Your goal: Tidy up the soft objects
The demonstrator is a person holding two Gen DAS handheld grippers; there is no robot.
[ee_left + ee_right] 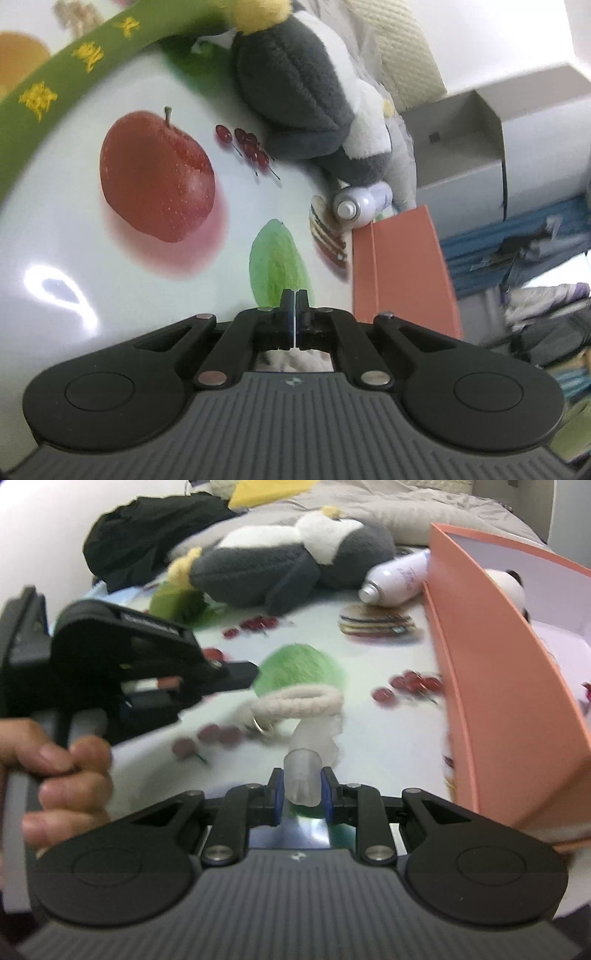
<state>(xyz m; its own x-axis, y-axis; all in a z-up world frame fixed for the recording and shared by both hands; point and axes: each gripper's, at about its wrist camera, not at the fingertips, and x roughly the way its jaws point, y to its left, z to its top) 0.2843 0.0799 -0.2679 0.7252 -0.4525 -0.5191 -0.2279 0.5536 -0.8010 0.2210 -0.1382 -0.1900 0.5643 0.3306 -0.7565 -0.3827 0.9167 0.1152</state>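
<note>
Gripping translucent toy (pixel 303 779), right tongs (pixel 302 788) beside box wall (pixel 491 686); left tongs (pixel 294 301) together

I see a glossy fruit-print tablecloth (pixel 74 258), a fuzzy plush penguin (pixel 295 561), a matt cardboard box (pixel 498 701) and a frosted rubbery figure (pixel 303 779).

Bright, even indoor light in both views, soft and nearly shadowless. There's glare: a white smear on the glossy fruit-print cloth (pixel 55 291), just ahead and left of the left hand-held gripper (pixel 294 306). Fisheye bending curves the green border (pixel 85 55) far ahead at the left edge. The right wrist view is softer: the other hand-held gripper (pixel 147 664) and the hand (pixel 62 779) at left smear with motion, and the orange box (pixel 498 701) at right blurs.
</note>
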